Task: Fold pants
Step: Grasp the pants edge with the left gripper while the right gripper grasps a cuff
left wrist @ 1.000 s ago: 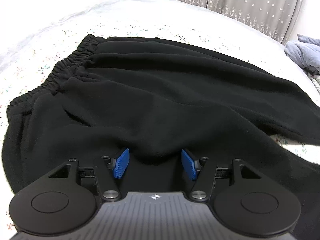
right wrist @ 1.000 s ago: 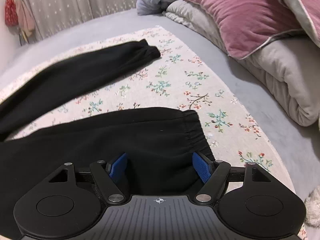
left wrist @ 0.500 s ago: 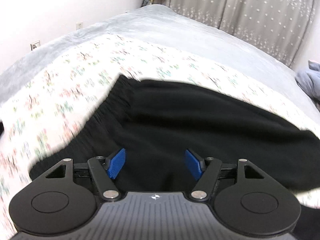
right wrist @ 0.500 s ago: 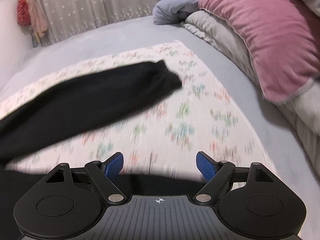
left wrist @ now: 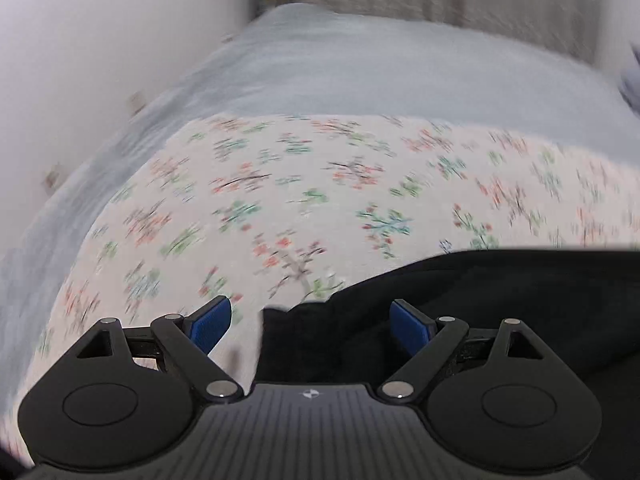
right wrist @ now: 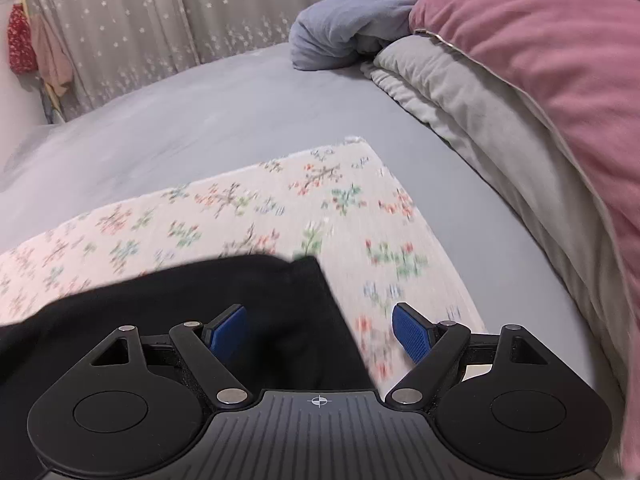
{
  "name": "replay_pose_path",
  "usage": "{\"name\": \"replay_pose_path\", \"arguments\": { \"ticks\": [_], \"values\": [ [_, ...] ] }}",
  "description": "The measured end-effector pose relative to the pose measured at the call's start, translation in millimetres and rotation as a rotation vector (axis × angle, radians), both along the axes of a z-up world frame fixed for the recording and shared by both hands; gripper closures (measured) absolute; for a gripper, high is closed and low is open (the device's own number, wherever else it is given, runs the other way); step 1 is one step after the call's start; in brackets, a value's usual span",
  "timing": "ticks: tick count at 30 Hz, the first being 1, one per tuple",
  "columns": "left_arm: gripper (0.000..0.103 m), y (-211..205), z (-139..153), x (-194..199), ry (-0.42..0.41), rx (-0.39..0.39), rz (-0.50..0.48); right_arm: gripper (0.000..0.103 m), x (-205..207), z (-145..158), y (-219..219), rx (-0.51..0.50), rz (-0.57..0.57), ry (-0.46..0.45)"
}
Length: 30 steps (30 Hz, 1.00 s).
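The black pants [left wrist: 500, 300] lie on a floral cloth [left wrist: 280, 200] spread over the bed. In the left wrist view only a corner of them shows at the lower right, reaching between the blue pads. My left gripper [left wrist: 311, 325] is open, over that corner's edge. In the right wrist view the far end of the pants [right wrist: 240, 304] fills the lower left. My right gripper [right wrist: 319, 332] is open, with the pants' right edge between its pads. The view is motion-blurred.
The grey bedsheet [right wrist: 180, 120] surrounds the floral cloth [right wrist: 360, 208]. A pink pillow [right wrist: 540, 60], a grey duvet [right wrist: 480, 120] and a blue blanket [right wrist: 352, 20] are piled at the right. A white wall [left wrist: 80, 60] is at the left, curtains [right wrist: 140, 20] behind.
Both grippers have moved forward across the pants toward their far edge. The pants, which filled the left view, now show only at its bottom. Both grippers stay open.
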<state>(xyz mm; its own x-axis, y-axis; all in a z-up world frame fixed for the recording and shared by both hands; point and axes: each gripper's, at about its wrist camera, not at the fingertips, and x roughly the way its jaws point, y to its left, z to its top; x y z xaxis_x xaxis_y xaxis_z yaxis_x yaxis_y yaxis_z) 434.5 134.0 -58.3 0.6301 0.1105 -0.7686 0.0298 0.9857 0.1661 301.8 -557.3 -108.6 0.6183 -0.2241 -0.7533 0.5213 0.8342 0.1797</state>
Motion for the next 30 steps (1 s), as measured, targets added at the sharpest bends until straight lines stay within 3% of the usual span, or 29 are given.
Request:
{"name": "replay_pose_path", "arguments": {
  "ticks": [3,6,8,9,10,11,13,15,18,23,27,30],
  "values": [
    [0.008,-18.7,-17.2,8.4,0.02,0.087,-0.112,0.022,21.0,-8.1,-5.2,-0.006,0.029,0.024],
    [0.023,-36.8,-31.6,4.6,0.027,0.134,-0.22,0.025,38.4,-18.1,-5.0,-0.021,0.067,0.057],
    [0.044,-39.3,-35.3,3.2,0.011,0.127,-0.248,0.032,50.0,-26.5,-2.8,-0.022,0.097,0.082],
    [0.089,-39.8,-36.0,3.9,0.012,0.106,-0.259,0.043,54.5,-29.7,-0.4,-0.026,0.111,0.09],
    [0.087,-40.6,-38.0,5.5,0.022,0.113,-0.244,0.055,58.7,-32.6,2.3,-0.025,0.133,0.092],
    [0.087,-42.8,-39.0,5.6,0.017,0.126,-0.247,0.058,62.1,-33.6,5.1,-0.04,0.142,0.095],
    [0.088,-49.1,-39.7,4.4,-0.011,0.182,-0.26,0.077,65.9,-31.9,9.8,-0.048,0.16,0.086],
    [0.088,-49.0,-33.5,4.5,-0.05,0.187,-0.235,0.079,66.8,-26.2,15.2,-0.096,0.146,0.076],
    [0.088,-37.5,-21.0,11.9,-0.111,0.119,-0.166,0.08,59.7,-7.7,12.9,-0.151,0.085,0.001],
    [0.088,-39.5,-27.1,17.4,-0.142,0.092,-0.11,0.081,49.4,10.8,1.0,-0.159,-0.001,-0.079],
    [0.086,-44.8,-38.9,19.7,-0.115,0.11,-0.109,0.079,67.3,-12.9,8.6,-0.195,0.008,0.041],
    [0.077,-39.4,-31.8,24.3,-0.098,0.071,-0.111,0.066,76.0,-32.6,11.7,-0.195,0.032,0.106]
  ]
}}
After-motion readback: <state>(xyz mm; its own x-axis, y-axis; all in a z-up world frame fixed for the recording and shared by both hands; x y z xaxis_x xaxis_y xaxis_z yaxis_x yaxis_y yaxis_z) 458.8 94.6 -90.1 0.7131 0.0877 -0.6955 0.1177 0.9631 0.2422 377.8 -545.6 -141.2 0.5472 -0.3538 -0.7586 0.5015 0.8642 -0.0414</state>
